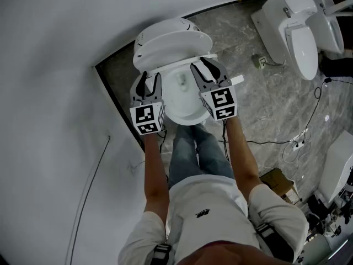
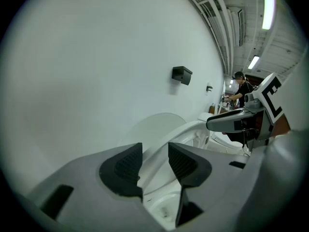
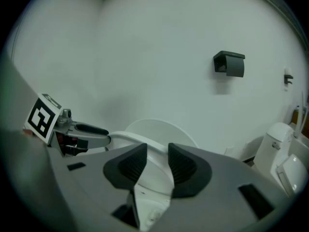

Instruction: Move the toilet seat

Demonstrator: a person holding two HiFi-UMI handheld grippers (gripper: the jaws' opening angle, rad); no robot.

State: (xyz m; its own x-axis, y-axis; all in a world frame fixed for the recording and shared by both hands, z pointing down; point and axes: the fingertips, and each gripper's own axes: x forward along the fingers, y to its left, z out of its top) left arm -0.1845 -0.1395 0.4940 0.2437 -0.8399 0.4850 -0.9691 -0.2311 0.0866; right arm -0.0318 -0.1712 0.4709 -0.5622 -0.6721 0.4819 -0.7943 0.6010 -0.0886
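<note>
Both grippers are clamped on the toilet seat (image 2: 188,128), one each side. The left gripper (image 1: 150,81) pinches the left rim and the right gripper (image 1: 205,66) the right. The seat is tilted up off the bowl (image 1: 185,108), with the lid (image 1: 174,40) up behind it against the wall.

The toilet seat (image 3: 130,138) looks glossy and smooth, the floor (image 1: 265,104) polished veined stone.
</note>
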